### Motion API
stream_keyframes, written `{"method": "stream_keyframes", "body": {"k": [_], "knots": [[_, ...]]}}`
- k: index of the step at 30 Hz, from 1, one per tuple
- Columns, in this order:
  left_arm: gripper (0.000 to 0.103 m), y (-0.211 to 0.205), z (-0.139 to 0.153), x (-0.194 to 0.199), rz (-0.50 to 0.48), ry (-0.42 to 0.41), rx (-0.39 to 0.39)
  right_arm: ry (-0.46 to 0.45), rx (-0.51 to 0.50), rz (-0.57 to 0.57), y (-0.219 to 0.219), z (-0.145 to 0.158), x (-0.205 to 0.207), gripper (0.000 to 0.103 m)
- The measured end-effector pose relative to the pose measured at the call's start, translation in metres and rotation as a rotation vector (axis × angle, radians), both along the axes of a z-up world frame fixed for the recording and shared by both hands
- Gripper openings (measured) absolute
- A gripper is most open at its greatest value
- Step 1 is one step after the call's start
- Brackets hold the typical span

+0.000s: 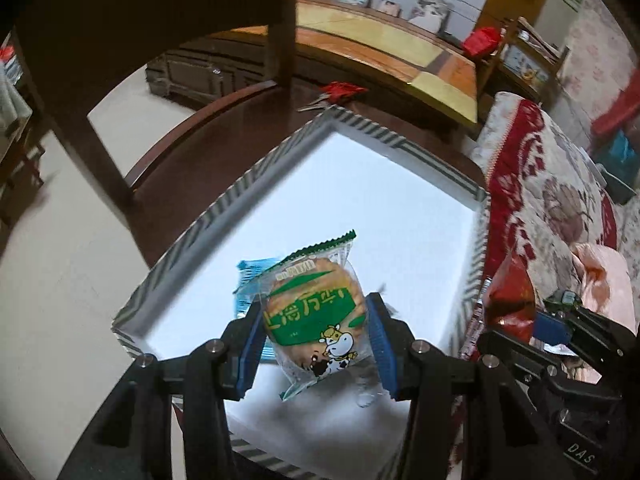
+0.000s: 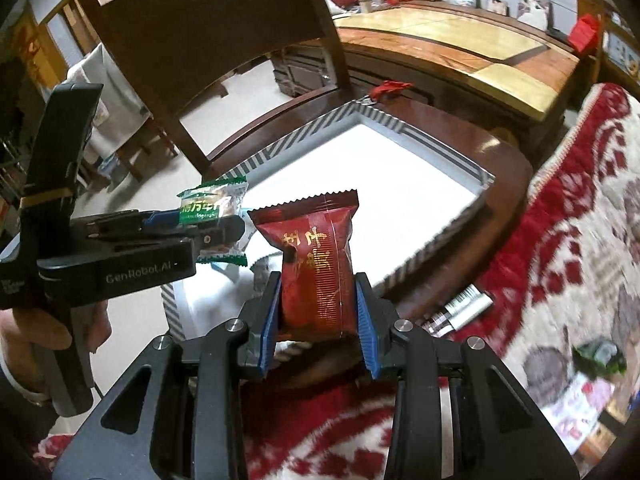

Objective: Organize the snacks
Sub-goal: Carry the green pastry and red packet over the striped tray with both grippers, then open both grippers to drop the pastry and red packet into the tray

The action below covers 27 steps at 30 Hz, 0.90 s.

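My left gripper [image 1: 316,344] is shut on a clear and green cracker packet with a cartoon cow [image 1: 316,316] and holds it above a white box with a striped rim [image 1: 224,208]. A blue packet [image 1: 250,280] lies inside the box beneath it. My right gripper [image 2: 318,320] is shut on a dark red packet with gold lettering [image 2: 316,264], held upright near the box's near corner. The box also shows in the right wrist view [image 2: 452,224]. The left gripper with its green packet [image 2: 210,208] shows at the left of the right wrist view.
The box sits on a dark wooden chair seat [image 1: 224,128] with its backrest [image 2: 208,28] behind. A red and white patterned blanket [image 2: 568,240] lies to the right with several loose packets [image 2: 598,354] on it. A wooden table [image 2: 460,44] stands farther back.
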<state>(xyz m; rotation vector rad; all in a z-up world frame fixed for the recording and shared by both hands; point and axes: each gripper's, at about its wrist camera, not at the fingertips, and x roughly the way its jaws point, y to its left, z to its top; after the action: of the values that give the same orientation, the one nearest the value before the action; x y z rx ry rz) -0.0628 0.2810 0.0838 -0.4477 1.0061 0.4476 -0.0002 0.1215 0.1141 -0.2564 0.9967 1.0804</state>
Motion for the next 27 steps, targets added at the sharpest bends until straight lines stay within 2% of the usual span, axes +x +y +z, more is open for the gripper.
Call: {"method": "stream_keyframes", "body": {"k": [11, 20, 22, 27], "knots": [[0.051, 0.017, -0.021, 0.001, 0.034, 0.043, -0.017, 0.027, -0.101, 0.029, 0.049, -0.033, 0.024, 0.033], [0.052, 0.018, -0.036, 0.007, 0.056, 0.076, -0.014, 0.064, -0.124, 0.015, 0.057, -0.057, 0.03, 0.034], [0.054, 0.016, -0.036, 0.007, 0.063, 0.08, -0.012, 0.066, -0.123, 0.013, 0.058, -0.056, 0.031, 0.036], [0.076, 0.016, -0.037, 0.007, 0.066, 0.08, -0.027, 0.056, -0.109, -0.003, 0.053, -0.047, 0.03, 0.037]]}}
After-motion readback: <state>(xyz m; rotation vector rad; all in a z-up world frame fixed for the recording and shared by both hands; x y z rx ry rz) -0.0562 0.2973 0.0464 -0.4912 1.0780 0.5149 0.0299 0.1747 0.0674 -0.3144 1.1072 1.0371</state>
